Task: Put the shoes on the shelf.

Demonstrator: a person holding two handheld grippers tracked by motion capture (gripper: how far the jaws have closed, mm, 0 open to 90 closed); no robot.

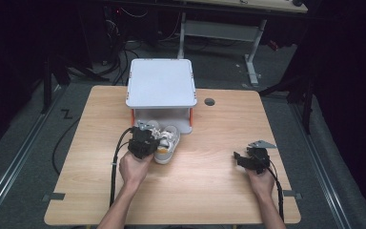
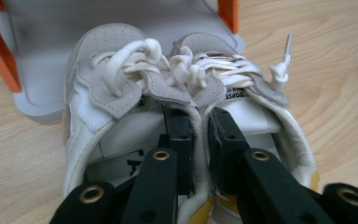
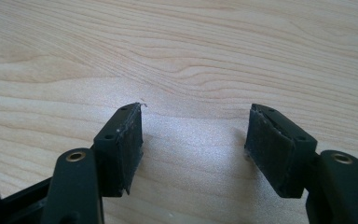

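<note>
At frame centre in the high view, a pair of small white lace-up sneakers (image 1: 166, 141) lies side by side on the light wooden table (image 1: 209, 191), toes pointing up-frame toward the grey two-tier shelf with orange posts (image 1: 161, 86). The left gripper (image 2: 200, 135) reaches forward from below, pinching the shoes' adjoining inner collars together. At lower right, the right gripper (image 3: 193, 140) rests low over bare wood, jaws spread.

From my left gripper view the sneakers' (image 2: 186, 93) heels run off the bottom edge, and I can't read the tongue label. From above, the left gripper (image 1: 142, 143) covers most of one sneaker, and the stand's (image 1: 161, 82) top hides its lower shelf.
</note>
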